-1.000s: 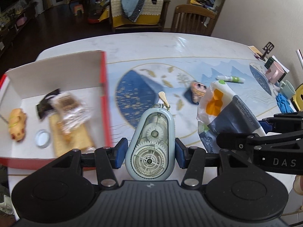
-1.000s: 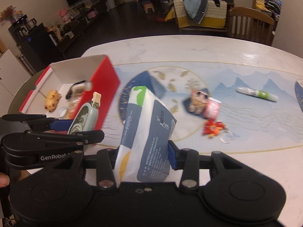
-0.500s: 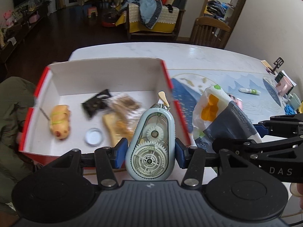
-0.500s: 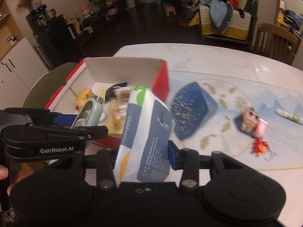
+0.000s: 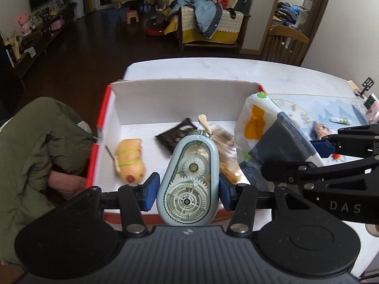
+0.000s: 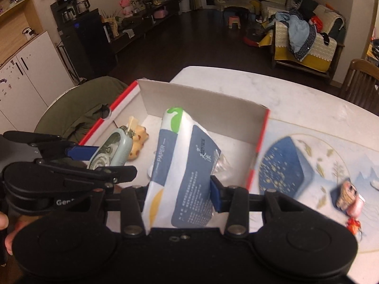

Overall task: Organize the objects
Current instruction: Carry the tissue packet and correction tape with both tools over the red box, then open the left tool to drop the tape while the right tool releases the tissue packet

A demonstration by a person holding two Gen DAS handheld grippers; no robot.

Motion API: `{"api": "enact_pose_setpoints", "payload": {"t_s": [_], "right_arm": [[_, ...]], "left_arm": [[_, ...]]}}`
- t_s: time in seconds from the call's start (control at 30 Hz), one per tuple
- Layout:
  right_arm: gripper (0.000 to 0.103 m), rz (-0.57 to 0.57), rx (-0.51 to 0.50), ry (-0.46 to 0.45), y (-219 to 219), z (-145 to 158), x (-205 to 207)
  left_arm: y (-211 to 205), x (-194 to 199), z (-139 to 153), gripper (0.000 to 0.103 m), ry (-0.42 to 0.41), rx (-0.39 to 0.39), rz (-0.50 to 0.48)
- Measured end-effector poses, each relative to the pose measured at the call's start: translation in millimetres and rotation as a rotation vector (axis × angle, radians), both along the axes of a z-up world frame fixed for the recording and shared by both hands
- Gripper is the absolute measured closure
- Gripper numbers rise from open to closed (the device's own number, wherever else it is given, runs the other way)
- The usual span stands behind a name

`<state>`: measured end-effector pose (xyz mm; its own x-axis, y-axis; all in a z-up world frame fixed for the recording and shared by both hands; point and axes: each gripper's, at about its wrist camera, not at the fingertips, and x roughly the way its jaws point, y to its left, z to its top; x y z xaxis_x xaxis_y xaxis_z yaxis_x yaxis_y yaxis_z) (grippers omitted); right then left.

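Both grippers have travelled leftward across the bench since the earlier frames, so that the box, formerly off to one side, now lies directly ahead of them.

Item 1: left gripper (image 5: pixel 187 190), blue pads clamped on either flank of a pale blue correction tape dispenser (image 5: pixel 188 179); dispenser upright, gears showing through its clear face, cream tip pointing forward over the box.

Item 2: right gripper (image 6: pixel 180 194), clamped on a tissue pack (image 6: pixel 182 177), white and blue-grey with a green mark at its far end; pack tilted forward, its far end over the box interior. Only the right pad shows; the left is hidden behind the pack.

Item 3: box (image 5: pixel 180 101), red outside, white inside, open top, on the white bench (image 6: pixel 308 104). Contents visible: yellow plush toy (image 5: pixel 130 159) at left, black wrapper (image 5: pixel 175 136) toward the middle, blurred brownish clear packet (image 5: pixel 223 142) behind the dispenser.

Item 4: patterned blue mat (image 6: pixel 331 165) right of the box, carrying a small figure keychain (image 6: pixel 350 195) and a white-green glue stick (image 5: pixel 340 120), both well apart from the box.

Item 5: olive garment (image 5: pixel 35 153) beside the box's left wall.
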<state>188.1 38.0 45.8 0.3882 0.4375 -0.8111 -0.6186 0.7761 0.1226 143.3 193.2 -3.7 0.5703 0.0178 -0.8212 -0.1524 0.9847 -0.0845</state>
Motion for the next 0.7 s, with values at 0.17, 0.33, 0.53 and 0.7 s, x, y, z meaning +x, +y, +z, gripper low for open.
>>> {"api": "enact_pose_setpoints", "payload": {"t_s": [0.17,0.33,0.53,0.7], "right_arm": [[0.061,0.007,-0.039,-0.028,24,-13,12],[0.061,0.007,-0.079,-0.034,39,-34,25],[0.061,0.020,-0.116,-0.001,45,-59,36],[0.061,0.023,-0.135,0.015,45,-74,36]], "left_arm": [[21,14,-6,0.052,0.013,0.034,0.008],[34,35,-16,0.052,0.018,0.067,-0.002],[39,50,-41,0.052,0.078,0.063,-0.011],[39,51,-57,0.052,0.112,0.057,-0.012]]}}
